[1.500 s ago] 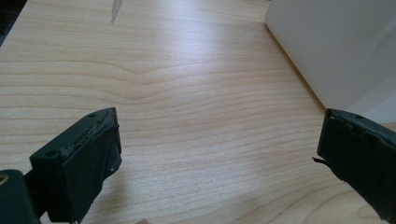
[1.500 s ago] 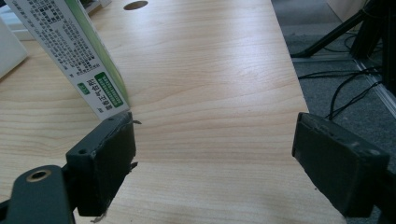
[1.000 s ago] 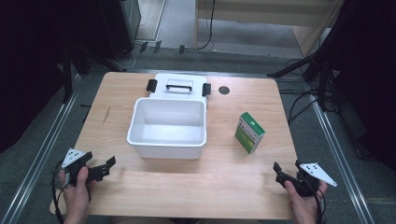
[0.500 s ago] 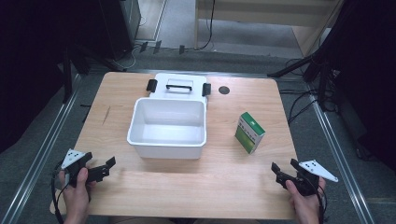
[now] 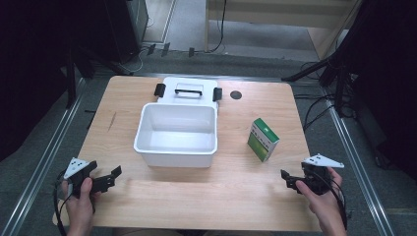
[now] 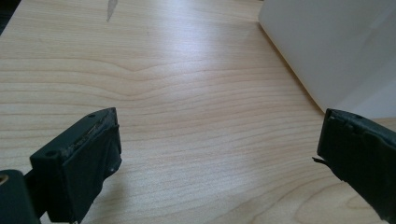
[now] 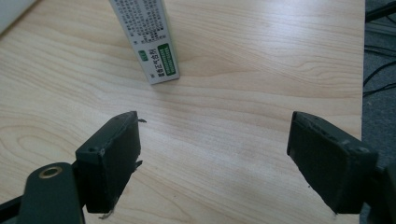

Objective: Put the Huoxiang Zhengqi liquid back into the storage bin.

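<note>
Both tongs stand wide and empty over the counter (image 5: 236,196): the left tongs (image 5: 114,176) near the tub (image 5: 177,147), the right tongs (image 5: 287,179) just opening, facing the box (image 5: 263,139).

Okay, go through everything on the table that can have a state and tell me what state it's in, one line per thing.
white bin: open, empty, upright.
lid: off, lying flat behind the bin.
green box: closed, standing upright, untouched.
left gripper: open, nothing between the jaws.
right gripper: open, nothing between the jaws, short of the box.

High view above table (image 5: 236,196) looking down, gripper views low, close, sharing its wood
</note>
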The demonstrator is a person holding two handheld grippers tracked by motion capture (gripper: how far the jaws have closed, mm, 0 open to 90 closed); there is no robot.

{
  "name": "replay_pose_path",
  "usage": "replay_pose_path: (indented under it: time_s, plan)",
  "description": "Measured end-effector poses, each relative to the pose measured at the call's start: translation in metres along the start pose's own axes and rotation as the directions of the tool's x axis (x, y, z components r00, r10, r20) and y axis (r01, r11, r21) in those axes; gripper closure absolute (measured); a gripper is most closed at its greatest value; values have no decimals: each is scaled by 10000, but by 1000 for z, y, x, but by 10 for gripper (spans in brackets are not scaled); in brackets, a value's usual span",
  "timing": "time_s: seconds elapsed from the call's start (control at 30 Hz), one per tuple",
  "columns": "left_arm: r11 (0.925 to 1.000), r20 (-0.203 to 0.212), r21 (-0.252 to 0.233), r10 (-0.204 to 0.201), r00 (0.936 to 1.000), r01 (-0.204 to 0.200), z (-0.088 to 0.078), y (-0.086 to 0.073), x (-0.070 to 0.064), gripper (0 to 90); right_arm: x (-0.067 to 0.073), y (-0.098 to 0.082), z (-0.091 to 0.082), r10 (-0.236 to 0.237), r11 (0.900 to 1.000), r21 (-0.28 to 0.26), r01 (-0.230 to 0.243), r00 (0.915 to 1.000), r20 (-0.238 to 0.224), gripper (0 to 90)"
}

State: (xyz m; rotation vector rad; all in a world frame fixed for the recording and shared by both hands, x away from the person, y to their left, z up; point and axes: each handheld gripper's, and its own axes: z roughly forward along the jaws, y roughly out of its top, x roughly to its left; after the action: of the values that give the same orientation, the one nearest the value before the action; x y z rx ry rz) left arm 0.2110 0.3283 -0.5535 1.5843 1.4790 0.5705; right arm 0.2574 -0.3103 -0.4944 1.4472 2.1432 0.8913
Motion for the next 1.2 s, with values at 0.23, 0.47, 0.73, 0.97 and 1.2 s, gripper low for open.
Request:
replay_pose_path:
  time_s: [0.23, 0.47, 0.73, 0.97, 1.2]
  plan:
    - [10000, 85, 3, 25, 10000, -25, 0, 0, 0, 7, 8, 20, 5, -752, 9881, 1340, 753, 9972, -63, 173]
    - [10000, 171, 20, 90, 9998, -90, 0, 0, 0, 7, 15, 42, 12, -1368, 9461, 2938, 1364, 9904, -190, 162]
    - [10000, 190, 35, 86, 9998, -87, 0, 0, 0, 7, 19, 69, 11, -1625, 8994, 4063, 1616, 9862, -324, 155]
    - [9999, 200, 71, 78, 9998, -79, 0, -1, -1, 7, 26, 94, 7, -1965, 8709, 4533, 1897, 9800, -326, 149]
    - [9999, 218, 82, 80, 9997, -82, 0, 0, 0, 7, 35, 117, 14, -2566, 8322, 5047, 2296, 9664, -165, 180]
